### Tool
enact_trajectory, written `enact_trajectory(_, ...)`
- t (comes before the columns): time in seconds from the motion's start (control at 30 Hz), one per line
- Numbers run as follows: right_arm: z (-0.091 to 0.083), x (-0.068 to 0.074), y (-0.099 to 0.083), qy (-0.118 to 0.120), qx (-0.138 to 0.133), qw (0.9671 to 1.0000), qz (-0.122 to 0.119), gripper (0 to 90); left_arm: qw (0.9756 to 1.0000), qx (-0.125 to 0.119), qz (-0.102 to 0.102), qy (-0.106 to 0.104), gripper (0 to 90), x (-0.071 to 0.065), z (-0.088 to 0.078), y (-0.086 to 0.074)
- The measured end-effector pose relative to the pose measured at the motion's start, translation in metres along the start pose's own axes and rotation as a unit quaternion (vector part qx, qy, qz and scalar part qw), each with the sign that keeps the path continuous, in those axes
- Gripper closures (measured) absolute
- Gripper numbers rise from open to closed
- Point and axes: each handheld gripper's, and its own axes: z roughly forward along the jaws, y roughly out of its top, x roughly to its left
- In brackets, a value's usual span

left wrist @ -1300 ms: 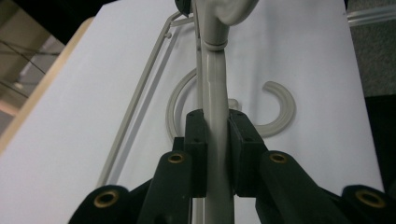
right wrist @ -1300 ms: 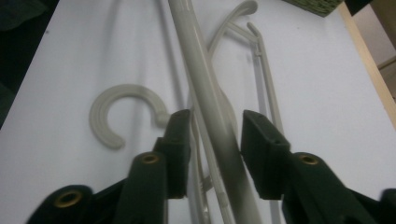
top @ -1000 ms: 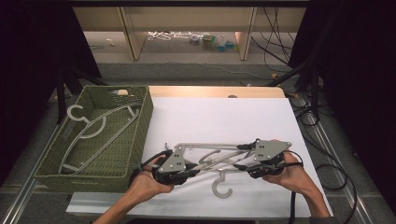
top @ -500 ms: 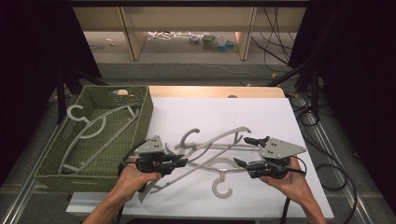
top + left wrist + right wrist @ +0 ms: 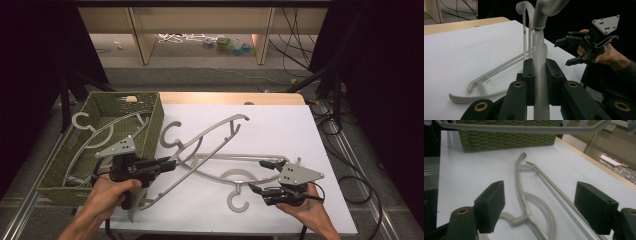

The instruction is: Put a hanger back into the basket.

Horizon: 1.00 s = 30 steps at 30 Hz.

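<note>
step: lift hanger point(image 5: 200, 145) into basket point(image 5: 150, 131) | left gripper point(image 5: 167, 164) clamps its neck, hanger off the table beside basket | right gripper point(image 5: 261, 176) open, empty, jaws just widened over second hanger point(image 5: 235, 176) | tip: raise hook above rim, keep arms level

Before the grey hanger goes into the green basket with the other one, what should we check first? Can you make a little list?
1. Left gripper shut tight on the lifted hanger: ok.
2. Right gripper let go: ok, its jaws have just been opening and nothing sits between them.
3. Lifted hanger free of the second hanger lying on the white table: cannot tell, they cross in the high view.
4. Room in the basket: ok, one hanger lies inside with space beside it.
5. Hanger's hook clear of the basket wall: cannot tell, it is very close.
</note>
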Motion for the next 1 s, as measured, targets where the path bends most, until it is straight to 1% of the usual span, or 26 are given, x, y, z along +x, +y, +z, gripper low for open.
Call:
enact_trajectory(0.07,0.0,0.001,0.0,0.0,0.001,1.0,0.0,25.6,1.0,0.0,-0.001,0.006,79.4,0.0,-0.01,0.007)
enact_trajectory(0.1,0.0,0.001,0.0,0.0,0.001,1.0,0.0,25.6,1.0,0.0,-0.001,0.006,79.4,0.0,-0.01,0.007)
enact_trajectory(0.13,0.0,0.001,0.0,-0.002,0.0,1.0,-0.002,25.6,0.9999,-0.002,-0.003,0.011,79.4,0.0,-0.014,0.01)
enact_trajectory(0.17,0.0,0.001,0.0,0.001,-0.001,1.0,0.002,25.6,0.9999,-0.007,0.0,0.014,79.4,0.001,-0.018,0.012)
enact_trajectory(0.2,0.0,0.002,-0.001,0.0,0.0,1.0,-0.001,25.6,0.9996,-0.011,-0.002,0.026,79.4,0.003,-0.026,0.017)
enact_trajectory(0.23,0.0,0.002,-0.001,0.0,0.0,1.0,-0.001,25.6,0.9996,-0.011,-0.002,0.026,79.4,0.003,-0.026,0.017)
enact_trajectory(0.27,0.0,0.002,-0.002,0.007,0.004,1.0,-0.002,25.6,0.9995,-0.014,0.001,0.029,79.4,0.005,-0.032,0.02)
enact_trajectory(0.3,0.0,0.002,-0.002,0.007,0.004,1.0,-0.002,25.6,0.9993,-0.016,0.0,0.034,79.4,0.007,-0.036,0.023)
enact_trajectory(0.37,0.001,0.004,-0.003,0.003,-0.001,1.0,0.003,25.6,0.9992,-0.018,-0.007,0.035,79.5,0.011,-0.046,0.028)
enact_trajectory(0.4,0.001,0.005,-0.004,0.006,0.002,1.0,0.002,25.6,0.9988,-0.025,-0.007,0.043,79.4,0.014,-0.055,0.033)
enact_trajectory(0.43,0.001,0.005,-0.004,0.006,0.002,1.0,0.002,25.6,0.9988,-0.025,-0.007,0.043,79.5,0.014,-0.055,0.033)
enact_trajectory(0.47,0.001,0.006,-0.005,0.009,0.004,1.0,0.002,25.6,0.9978,-0.036,-0.01,0.054,79.5,0.018,-0.066,0.04)
enact_trajectory(0.5,0.001,0.006,-0.005,0.009,0.004,1.0,0.002,25.6,0.9978,-0.036,-0.01,0.054,79.4,0.018,-0.066,0.04)
enact_trajectory(0.53,0.001,0.006,-0.005,0.012,0.008,0.9999,0.003,25.6,0.997,-0.042,-0.011,0.064,79.5,0.023,-0.076,0.045)
enact_trajectory(0.57,0.001,0.006,-0.006,0.012,0.008,0.9999,0.003,25.6,0.997,-0.042,-0.011,0.064,79.5,0.023,-0.076,0.045)
enact_trajectory(0.6,0.001,0.006,-0.006,0.012,0.008,0.9999,0.003,25.5,0.9956,-0.046,-0.013,0.081,79.5,0.03,-0.085,0.05)
enact_trajectory(0.67,0.001,0.006,-0.006,0.012,0.008,0.9999,0.003,25.2,0.9938,-0.051,-0.02,0.096,79.5,0.038,-0.093,0.053)
enact_trajectory(0.7,0.001,0.007,-0.007,0.011,0.003,0.9999,0.005,25.2,0.9929,-0.055,-0.024,0.103,79.4,0.042,-0.097,0.054)
enact_trajectory(0.73,0.002,0.007,-0.007,0.011,0.003,0.9999,0.005,24.9,0.9929,-0.055,-0.024,0.103,79.5,0.042,-0.097,0.054)
enact_trajectory(0.77,0.002,0.007,-0.007,0.014,0.004,0.9999,0.002,24.4,0.9916,-0.056,-0.03,0.112,79.5,0.048,-0.102,0.055)
enact_trajectory(0.8,0.002,0.007,-0.007,0.014,0.004,0.9999,0.002,24.4,0.9916,-0.056,-0.03,0.112,79.4,0.048,-0.102,0.055)
enact_trajectory(0.9,0.004,0.008,-0.008,0.012,0.004,0.9999,0.011,21.2,0.9892,-0.057,-0.038,0.129,79.4,0.059,-0.108,0.055)
enact_trajectory(0.93,0.004,0.008,-0.008,0.013,0.004,0.9999,0.01,20.9,0.9881,-0.057,-0.043,0.137,79.5,0.067,-0.112,0.055)
enact_trajectory(0.97,0.004,0.008,-0.008,0.013,0.004,0.9999,0.01,20.9,0.9881,-0.057,-0.043,0.137,79.4,0.067,-0.112,0.055)
enact_trajectory(1.0,0.005,0.008,-0.008,0.014,0.005,0.9999,0.008,20.1,0.9874,-0.058,-0.045,0.14,79.4,0.071,-0.113,0.054)
